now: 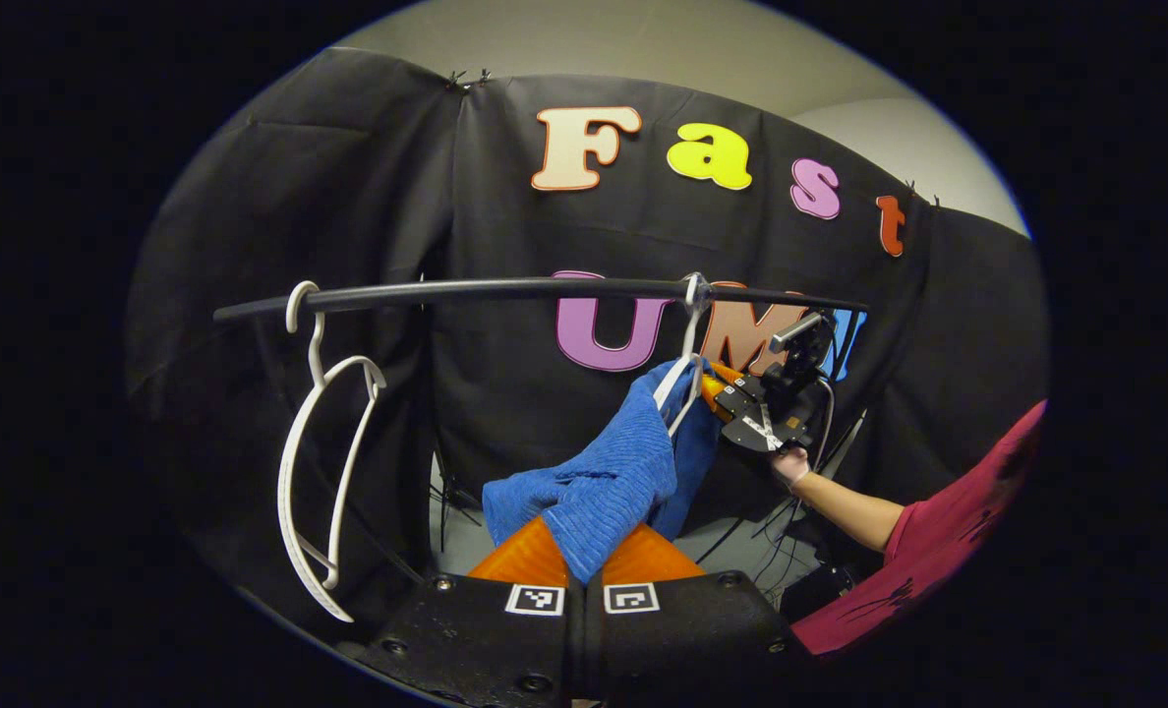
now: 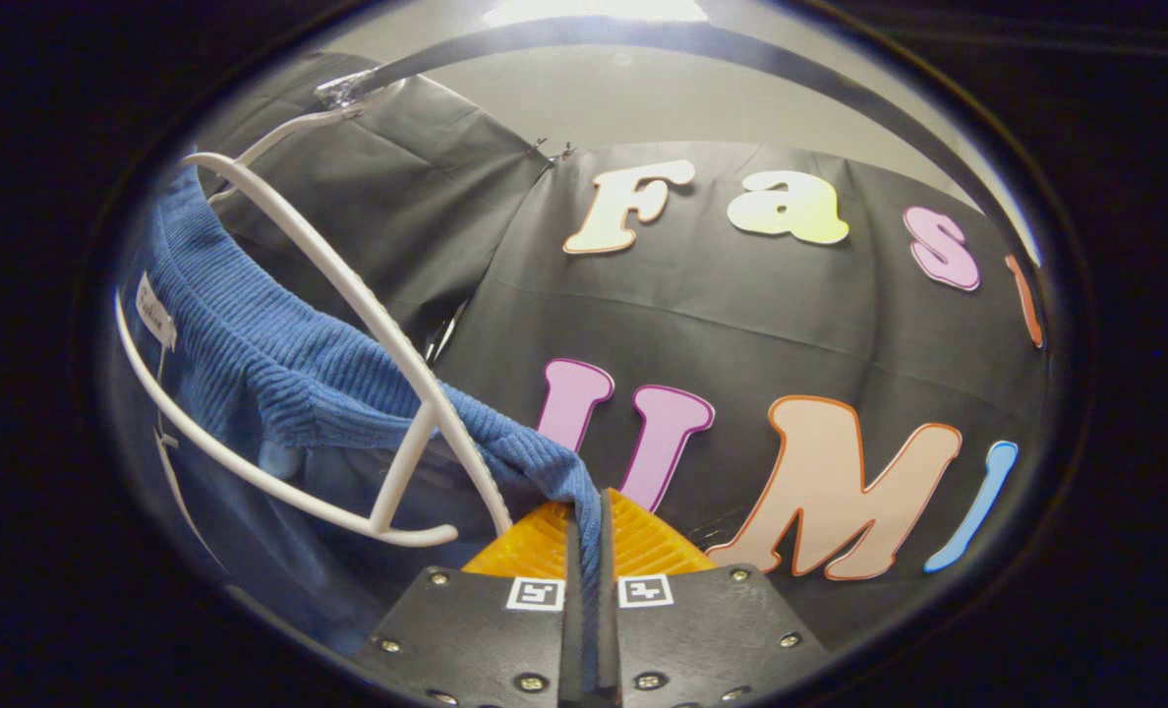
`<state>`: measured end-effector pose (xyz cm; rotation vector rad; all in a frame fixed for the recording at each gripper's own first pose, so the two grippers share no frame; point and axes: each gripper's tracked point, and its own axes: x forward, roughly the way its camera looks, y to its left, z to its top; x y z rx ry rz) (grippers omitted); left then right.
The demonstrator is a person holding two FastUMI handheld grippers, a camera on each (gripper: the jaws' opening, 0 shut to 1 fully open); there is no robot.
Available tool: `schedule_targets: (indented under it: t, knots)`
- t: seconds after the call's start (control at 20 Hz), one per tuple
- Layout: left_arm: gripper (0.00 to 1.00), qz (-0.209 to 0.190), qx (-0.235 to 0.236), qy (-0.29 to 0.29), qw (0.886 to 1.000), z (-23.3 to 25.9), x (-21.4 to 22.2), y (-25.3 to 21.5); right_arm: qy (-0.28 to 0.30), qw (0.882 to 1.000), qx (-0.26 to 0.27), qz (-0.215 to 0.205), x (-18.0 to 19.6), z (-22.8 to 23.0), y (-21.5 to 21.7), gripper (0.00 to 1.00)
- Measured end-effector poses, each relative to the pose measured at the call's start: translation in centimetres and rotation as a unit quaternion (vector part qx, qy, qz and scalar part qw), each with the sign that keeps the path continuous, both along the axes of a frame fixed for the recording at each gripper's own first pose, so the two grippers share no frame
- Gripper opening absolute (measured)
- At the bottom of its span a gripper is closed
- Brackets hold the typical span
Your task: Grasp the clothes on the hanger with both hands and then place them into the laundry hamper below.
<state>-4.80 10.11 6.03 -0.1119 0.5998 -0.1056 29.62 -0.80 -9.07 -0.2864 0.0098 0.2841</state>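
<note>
Your left gripper (image 1: 584, 556) is clenched on one end of the blue knitted garment (image 1: 609, 472), and the cloth runs up from it to the white hanger (image 1: 680, 393) on the black rail (image 1: 545, 288). Your right gripper (image 2: 589, 546) is also clenched, on a thin edge of the same garment (image 2: 279, 383), just beside the hanger frame (image 2: 378, 324). So the garment is still draped on its hanger, held at both ends, and the hamper is not seen here.

The main risk, I think, is the hanger. If you pull down before the cloth slides off the frame, the hanger may come off the rail with it, or the knit may catch on the crossbar. The right grip takes only a narrow fold, so a strong pull may make it slip out. Uneven pulling can also stretch the knit. A second empty hanger (image 1: 323, 472) hangs well apart at the rail's other end and should not disturb you.

A small white label (image 2: 155, 310) is sewn at the garment's neck; its writing is too small to read.
</note>
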Motion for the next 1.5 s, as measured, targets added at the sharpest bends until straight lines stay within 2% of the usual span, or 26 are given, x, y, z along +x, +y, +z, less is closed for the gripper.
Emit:
schedule_targets:
  t: [0.15, 0.35, 0.55, 0.7, 0.9, 1.1, 1.35, 1.4, 1.45, 1.5]
  knots:
    - [0.01, 0.017, -0.012, 0.013, 1.000, -0.6, -0.5, 1.3, -0.003, 1.000, -0.004, 0.005, -0.4, 0.4, 0.3, 0.06]
    - [0.00, 0.030, 0.010, 0.000, 1.000, -1.7, 0.0, 3.4, 0.002, 1.000, -0.007, 0.006, -0.4, 0.3, 0.4, 0.06]
    - [0.01, 0.028, 0.029, -0.021, 0.999, -2.8, 2.1, 3.9, 0.016, 1.000, 0.006, -0.011, -0.2, 0.0, -0.1, 0.06]
    - [0.00, 0.030, 0.020, -0.039, 0.999, -3.6, 3.6, 3.9, 0.032, 0.999, 0.018, -0.027, 0.0, -0.8, -0.9, 0.06]
    - [0.00, 0.043, 0.005, -0.053, 0.998, -5.4, 4.8, 4.2, 0.051, 0.998, 0.008, -0.041, 0.1, -2.0, -2.9, 0.06]
    - [0.01, 0.054, 0.022, -0.062, 0.996, -7.2, 5.0, 4.7, 0.066, 0.997, 0.000, -0.050, -0.5, -3.6, -3.3, 0.06]
    - [0.00, 0.078, 0.008, -0.062, 0.995, -9.7, 4.4, 4.7, 0.093, 0.994, 0.000, -0.062, -1.9, -5.8, -3.9, 0.06]
    - [0.00, 0.083, 0.007, -0.062, 0.995, -10.2, 4.2, 4.6, 0.099, 0.993, 0.002, -0.063, -2.3, -6.3, -4.0, 0.10]
    - [0.01, 0.086, 0.012, -0.062, 0.994, -10.6, 3.9, 4.5, 0.103, 0.993, 0.001, -0.064, -2.7, -6.7, -4.0, 0.06]
    - [0.01, 0.086, 0.020, -0.063, 0.994, -11.0, 3.4, 4.4, 0.106, 0.992, -0.001, -0.065, -3.2, -6.9, -4.1, 0.06]
